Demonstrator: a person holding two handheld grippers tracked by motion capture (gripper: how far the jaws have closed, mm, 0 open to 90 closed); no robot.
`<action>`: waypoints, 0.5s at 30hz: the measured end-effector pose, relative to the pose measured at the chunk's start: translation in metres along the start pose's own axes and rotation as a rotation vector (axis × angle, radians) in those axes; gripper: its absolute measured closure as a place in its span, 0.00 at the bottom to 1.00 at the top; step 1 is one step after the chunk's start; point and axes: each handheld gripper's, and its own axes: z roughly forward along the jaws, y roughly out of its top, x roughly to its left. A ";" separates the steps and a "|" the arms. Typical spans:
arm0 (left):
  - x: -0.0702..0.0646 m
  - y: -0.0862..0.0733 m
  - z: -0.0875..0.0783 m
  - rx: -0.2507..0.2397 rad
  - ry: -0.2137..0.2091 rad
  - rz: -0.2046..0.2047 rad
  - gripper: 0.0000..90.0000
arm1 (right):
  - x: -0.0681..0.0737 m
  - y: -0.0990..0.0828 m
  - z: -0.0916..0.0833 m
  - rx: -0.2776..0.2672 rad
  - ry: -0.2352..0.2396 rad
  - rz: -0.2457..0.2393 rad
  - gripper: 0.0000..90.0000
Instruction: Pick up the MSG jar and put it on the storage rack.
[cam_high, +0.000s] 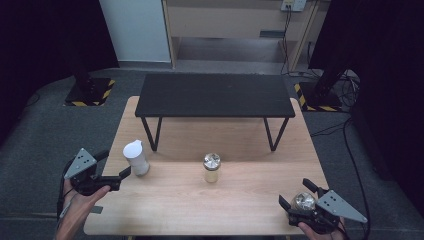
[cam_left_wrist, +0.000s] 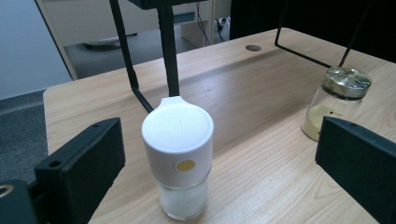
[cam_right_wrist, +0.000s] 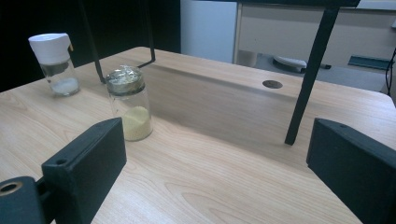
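Black fingers of the left gripper stand wide on either side of a salt shaker, not touching it. It has a white cap with a small yellow dot and a clear glass base holding white grains, upright near the counter's left edge. Beyond it stand a foil-topped jar of yellow powder and a black metal rack. Across the counter the right gripper is also spread wide, holding nothing.

The person's left hand enters from the bottom left corner, holding the left black two-jaw gripper level, pointing right, its jaws spread wide. The right hand sits at the bottom right edge, holding the right black two-jaw gripper with jaws spread wide, nothing between them.
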 end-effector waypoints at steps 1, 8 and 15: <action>0.000 0.000 0.001 0.001 0.000 -0.002 0.01 | 0.000 0.000 0.000 0.000 0.000 0.001 0.06; 0.003 0.002 0.012 0.018 0.005 -0.009 0.01 | 0.000 0.000 0.000 0.000 0.001 0.002 0.06; 0.007 0.001 0.024 0.033 0.011 -0.024 0.01 | 0.000 0.000 0.001 0.001 0.002 0.003 0.06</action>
